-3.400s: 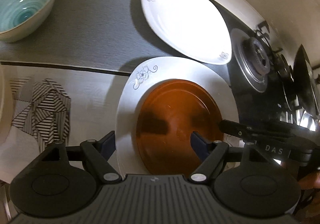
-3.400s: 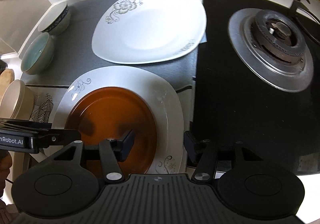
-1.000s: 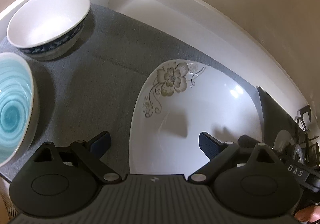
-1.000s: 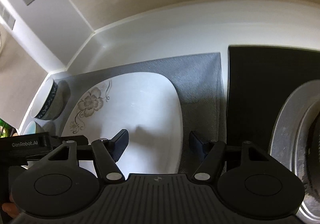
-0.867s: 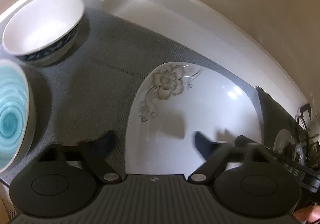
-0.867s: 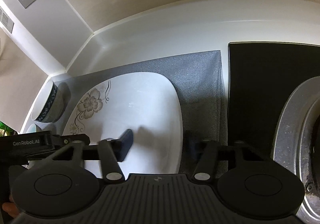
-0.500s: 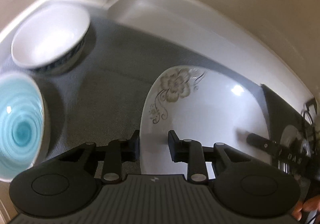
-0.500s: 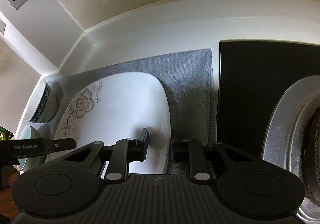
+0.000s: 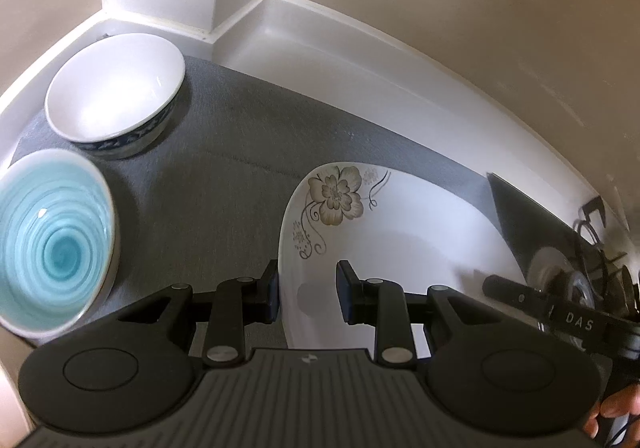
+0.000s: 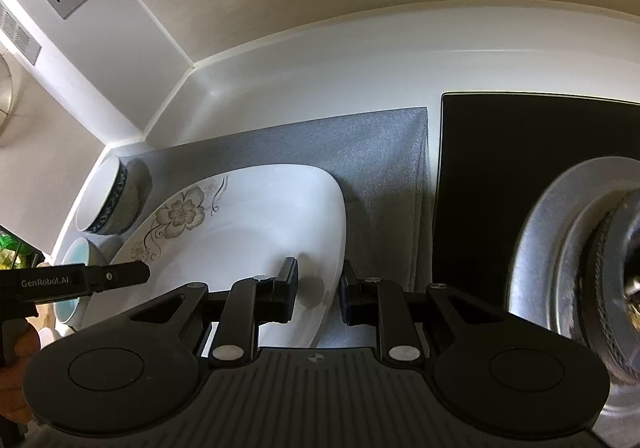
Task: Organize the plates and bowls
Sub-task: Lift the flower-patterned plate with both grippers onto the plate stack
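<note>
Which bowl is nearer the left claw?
The teal bowl, swirled inside, just left of the left claw. The white bowl sits farther back.

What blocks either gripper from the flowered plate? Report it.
Nothing visible. The left gripper has its jaws closed on the left rim of the flowered plate, and the right gripper is clamped on its right rim; the plate fills each gap.

Left tool [image 9: 307,298]: matte black, ribbed grey housing, silver screws, blue pads (side lettering "GenRobot.AI"). Right tool [image 10: 318,296]: same build, marked "DAS".
</note>
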Motion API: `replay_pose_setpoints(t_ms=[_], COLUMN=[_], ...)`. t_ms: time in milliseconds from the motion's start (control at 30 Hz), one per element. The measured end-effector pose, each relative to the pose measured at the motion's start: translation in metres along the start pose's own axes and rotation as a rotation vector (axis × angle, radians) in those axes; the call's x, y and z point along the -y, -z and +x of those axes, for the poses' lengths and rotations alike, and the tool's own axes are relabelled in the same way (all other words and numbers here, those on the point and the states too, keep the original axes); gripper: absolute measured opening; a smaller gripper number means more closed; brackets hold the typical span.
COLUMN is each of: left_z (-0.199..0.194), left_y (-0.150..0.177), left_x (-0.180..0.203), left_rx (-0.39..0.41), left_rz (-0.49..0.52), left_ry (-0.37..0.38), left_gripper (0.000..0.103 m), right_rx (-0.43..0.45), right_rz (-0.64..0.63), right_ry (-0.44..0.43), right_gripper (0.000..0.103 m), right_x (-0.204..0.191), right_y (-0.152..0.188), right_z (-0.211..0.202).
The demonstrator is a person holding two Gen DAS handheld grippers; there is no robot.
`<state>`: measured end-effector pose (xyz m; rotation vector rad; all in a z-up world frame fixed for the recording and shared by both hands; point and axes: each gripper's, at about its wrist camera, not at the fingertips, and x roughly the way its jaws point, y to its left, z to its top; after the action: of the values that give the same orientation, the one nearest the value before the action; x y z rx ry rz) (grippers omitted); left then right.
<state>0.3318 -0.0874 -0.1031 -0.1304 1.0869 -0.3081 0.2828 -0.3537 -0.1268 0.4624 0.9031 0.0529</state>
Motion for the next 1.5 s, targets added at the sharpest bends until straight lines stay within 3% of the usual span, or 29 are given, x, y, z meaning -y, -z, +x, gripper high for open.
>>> replay_pose_setpoints(t_ms=[500,1000,1500], left_z=[-0.058,-0.082,-0.072], left_y=[0.063,0.133,0.151], left_x=[-0.010,-0.032,-0.029], left_rx=[0.017,-0.088,-0.098], left_rz=[-0.039,0.073,0.184], left_ry=[-0.026,0.026,0.018], left_gripper=[0.031,0.032,0.030], right_rx=[0.011,0.028,0.037], right_rz=[-0.084,-0.003,-0.006], right_ry=[-0.063,0.037,0.105], right_gripper=[0.023,0.023,0.022], right_x=[-0.024,-0.040,-0.039], right_y=[0.041,0.133,0.164], right_z=[-0.051,-0.087,-0.086])
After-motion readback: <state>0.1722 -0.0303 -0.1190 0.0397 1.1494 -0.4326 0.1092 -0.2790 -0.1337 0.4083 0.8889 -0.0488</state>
